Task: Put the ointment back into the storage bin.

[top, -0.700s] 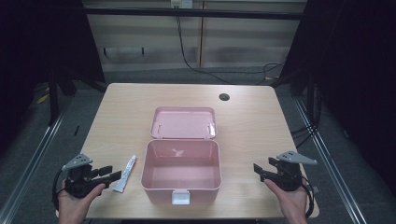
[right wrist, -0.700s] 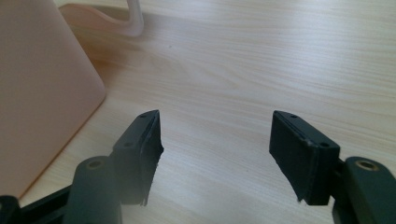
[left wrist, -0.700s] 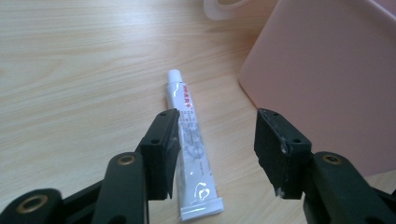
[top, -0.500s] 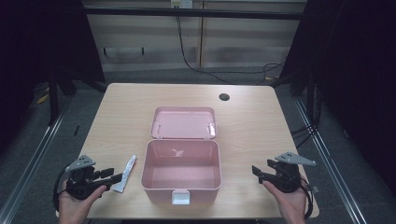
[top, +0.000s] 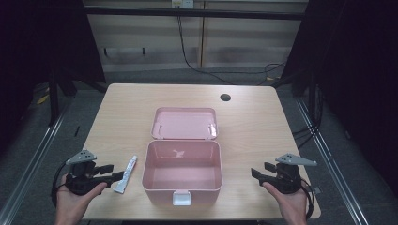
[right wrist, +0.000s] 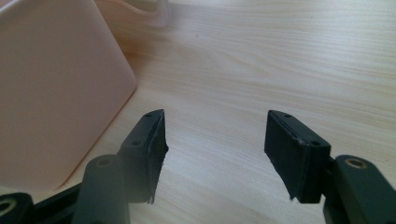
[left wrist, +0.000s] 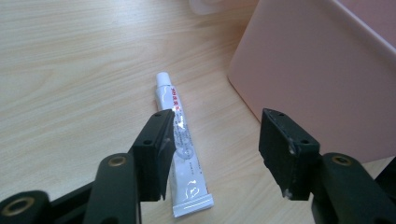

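Left gripper view puts a small white tube (left wrist: 180, 140) flat on the tabletop (left wrist: 70, 70), cap end pointing away, crimped end nearest the camera. It lies just beside the near wall of an open pink box (left wrist: 322, 79), apart from it. In the high view the tube (top: 126, 175) sits left of the box (top: 183, 171), whose hinged lid (top: 184, 123) is laid back flat behind it; the box interior appears bare.

Left tongs (top: 112, 176) stand open and hold nothing. One jaw overlaps the tube's flank in the gripper view; whether it touches cannot be told. The other jaw hangs over bare wood between tube and box.

Right tongs (top: 256, 173) are also open and empty, low over the tabletop on the far side of the box, well apart from the tube. Their own view shows the box's rounded corner (right wrist: 56, 88) to one side.

Judged risks:
- The tube is off-centre between the left jaws, so closing now could pinch one edge or push it sideways.
- A thin, flat, glossy tube may slip or rotate out of the pads.
- The box wall sits close; the free jaw could knock it and shift the box.
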`<state>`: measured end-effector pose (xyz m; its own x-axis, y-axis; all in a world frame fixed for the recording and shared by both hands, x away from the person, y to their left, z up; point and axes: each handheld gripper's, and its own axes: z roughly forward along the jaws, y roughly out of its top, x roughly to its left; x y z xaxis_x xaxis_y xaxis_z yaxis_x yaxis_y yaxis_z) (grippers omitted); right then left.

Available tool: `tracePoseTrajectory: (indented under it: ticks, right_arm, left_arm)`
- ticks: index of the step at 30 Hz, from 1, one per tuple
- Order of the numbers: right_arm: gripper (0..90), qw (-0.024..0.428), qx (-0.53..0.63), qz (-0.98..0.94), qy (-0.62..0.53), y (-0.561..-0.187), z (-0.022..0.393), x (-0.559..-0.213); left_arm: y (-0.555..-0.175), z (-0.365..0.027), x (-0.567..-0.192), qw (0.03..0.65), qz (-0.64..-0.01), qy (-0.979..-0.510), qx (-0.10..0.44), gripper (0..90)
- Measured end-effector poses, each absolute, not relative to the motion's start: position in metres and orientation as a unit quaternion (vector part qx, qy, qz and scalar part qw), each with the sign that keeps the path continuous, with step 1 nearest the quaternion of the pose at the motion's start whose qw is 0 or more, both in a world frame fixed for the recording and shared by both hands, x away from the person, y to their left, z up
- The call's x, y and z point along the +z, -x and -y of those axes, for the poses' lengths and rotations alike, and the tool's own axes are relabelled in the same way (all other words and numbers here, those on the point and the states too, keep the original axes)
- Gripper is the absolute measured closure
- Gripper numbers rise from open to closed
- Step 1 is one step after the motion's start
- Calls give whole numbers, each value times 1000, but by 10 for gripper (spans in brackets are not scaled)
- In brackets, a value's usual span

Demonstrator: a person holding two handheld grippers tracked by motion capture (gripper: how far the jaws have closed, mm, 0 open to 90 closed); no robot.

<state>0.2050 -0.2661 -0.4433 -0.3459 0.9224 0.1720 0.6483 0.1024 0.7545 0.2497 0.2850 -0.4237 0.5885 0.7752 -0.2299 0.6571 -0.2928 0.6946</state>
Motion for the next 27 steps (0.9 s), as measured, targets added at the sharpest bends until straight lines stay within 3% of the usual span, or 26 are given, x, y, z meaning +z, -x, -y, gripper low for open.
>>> tracePoseTrajectory:
  ticks: [9,13,19,27]
  right_arm:
    - [384,174,401,-720,-539,-206,266,-443]
    - [381,175,403,-721,-536,-205,266,-442]
    - [380,171,402,-723,-535,-205,263,-443]
    - [374,165,393,-732,-531,-207,261,-445]
  left_arm:
    - [-260,-267,-417,308,-428,-847,64,540]
    - [-269,-261,-414,286,-424,-858,52,531]
    - [-281,-259,-417,263,-447,-855,24,559]
    - [-297,-253,-418,234,-457,-858,27,570]
